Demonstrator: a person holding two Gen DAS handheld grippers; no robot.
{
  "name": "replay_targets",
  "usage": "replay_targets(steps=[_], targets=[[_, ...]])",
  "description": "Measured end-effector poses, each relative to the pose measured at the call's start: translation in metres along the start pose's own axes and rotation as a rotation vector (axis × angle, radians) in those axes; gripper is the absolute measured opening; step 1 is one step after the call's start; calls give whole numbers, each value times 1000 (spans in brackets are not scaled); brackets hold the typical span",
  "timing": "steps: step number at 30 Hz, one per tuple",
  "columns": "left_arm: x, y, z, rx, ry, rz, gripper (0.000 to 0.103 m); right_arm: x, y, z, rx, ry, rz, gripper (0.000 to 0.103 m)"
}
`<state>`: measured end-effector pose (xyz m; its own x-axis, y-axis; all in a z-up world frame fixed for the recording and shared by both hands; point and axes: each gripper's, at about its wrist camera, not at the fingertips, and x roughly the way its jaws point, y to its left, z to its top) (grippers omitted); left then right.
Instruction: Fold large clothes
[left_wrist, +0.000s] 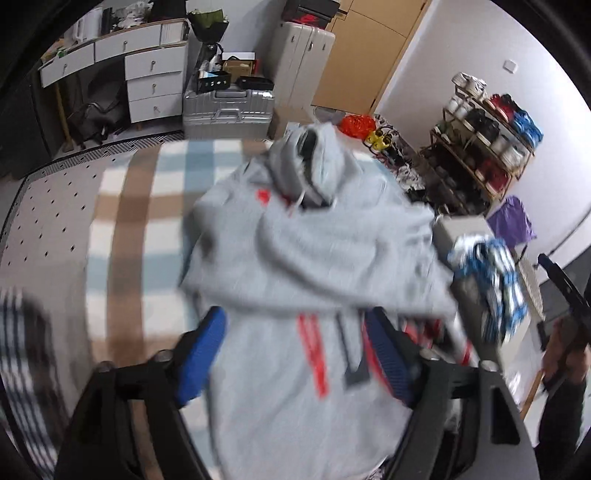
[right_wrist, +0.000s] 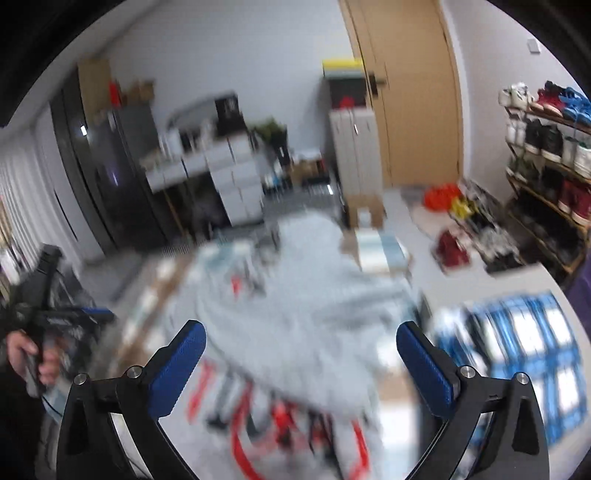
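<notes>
The grey hoodie (left_wrist: 310, 258) is lying on the checked blanket (left_wrist: 147, 206), hood end away from us, one sleeve flopped across the chest. Both views are pretty blurry. Left gripper (left_wrist: 295, 354) has its fingers spread wide over the hem, holding nothing as far as I can tell. Right gripper (right_wrist: 301, 354) is wide open too, empty, above the cloth. Thick soft fleece, floppy and fairly hefty I reckon, so pinch seams, cuffs or hem corners.

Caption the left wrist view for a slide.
Open left gripper straddling a grey hoodie spread over a plaid blanket.
</notes>
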<state>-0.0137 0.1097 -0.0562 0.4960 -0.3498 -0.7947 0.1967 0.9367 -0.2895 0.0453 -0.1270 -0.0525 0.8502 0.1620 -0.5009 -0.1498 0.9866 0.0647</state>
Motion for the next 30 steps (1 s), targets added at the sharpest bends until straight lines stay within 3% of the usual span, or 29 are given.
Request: replay_targets(steps=[4, 9, 11, 16, 20, 24, 25, 28, 30], targets=[[53, -7, 63, -12, 12, 92, 83, 58, -2, 39, 69, -8, 82, 103], [135, -2, 125, 0, 67, 203, 83, 144, -16, 71, 109, 105, 64, 103], [174, 2, 153, -7, 75, 237, 83, 174, -26, 72, 109, 134, 27, 103], [249, 15, 200, -6, 107, 299, 83, 247, -48, 77, 66, 209, -184, 103], [277, 21, 222, 70, 128, 364, 83, 283, -50, 76, 27, 179, -195, 103], [280, 23, 233, 153, 104, 412, 83, 310, -37, 69, -65, 179, -182, 103], [285, 26, 233, 168, 90, 420, 78, 313, -33, 68, -83, 190, -176, 103], [278, 32, 235, 174, 91, 426, 2, 327, -28, 63, -72, 252, -125, 103], [264, 37, 234, 137, 52, 397, 3, 334, -27, 61, -57, 284, -102, 103]])
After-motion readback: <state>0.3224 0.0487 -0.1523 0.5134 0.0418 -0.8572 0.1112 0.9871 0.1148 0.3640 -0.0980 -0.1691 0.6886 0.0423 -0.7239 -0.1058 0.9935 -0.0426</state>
